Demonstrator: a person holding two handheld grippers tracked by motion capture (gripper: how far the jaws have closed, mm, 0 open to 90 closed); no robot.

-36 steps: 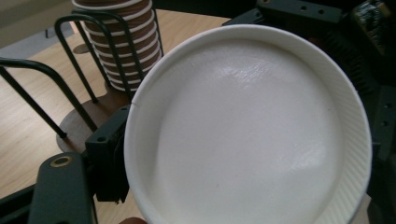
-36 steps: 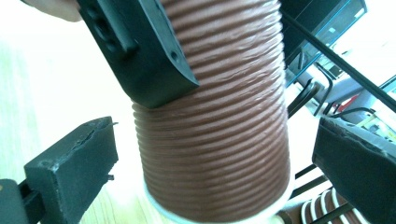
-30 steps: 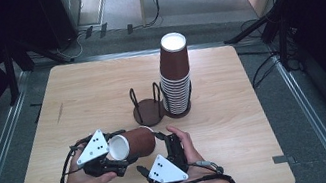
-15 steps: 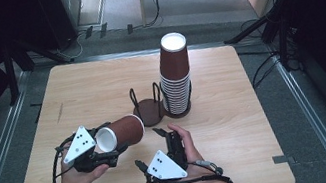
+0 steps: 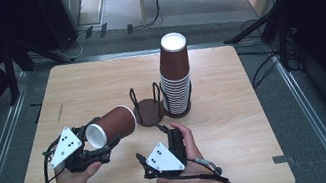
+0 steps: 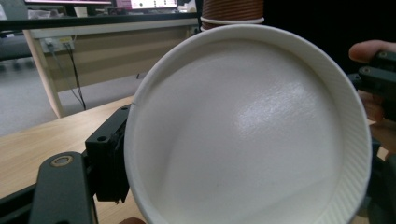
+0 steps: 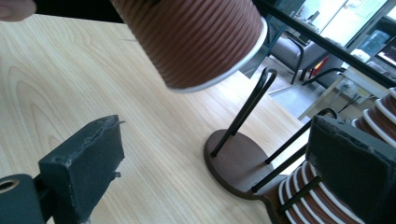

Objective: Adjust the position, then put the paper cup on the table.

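I'm holding one brown paper cup on its side in my left gripper, up off the wooden table and in front-left of the empty wire cup holder, base pointing toward that holder; judging by that aim, I'm lining it up to go in there. In the left gripper view the cup's white mouth is facing the camera and a black jaw is pressing against the rim at the left, so the fingers are clamped on the cup. My right gripper is resting low just in front of the holder with its jaws spread wide and nothing between them, probably waiting to help or steady. The tall stack of cups is standing upright, touching the holder's right side, likely the supply. No brand, label or writing is readable on anything.
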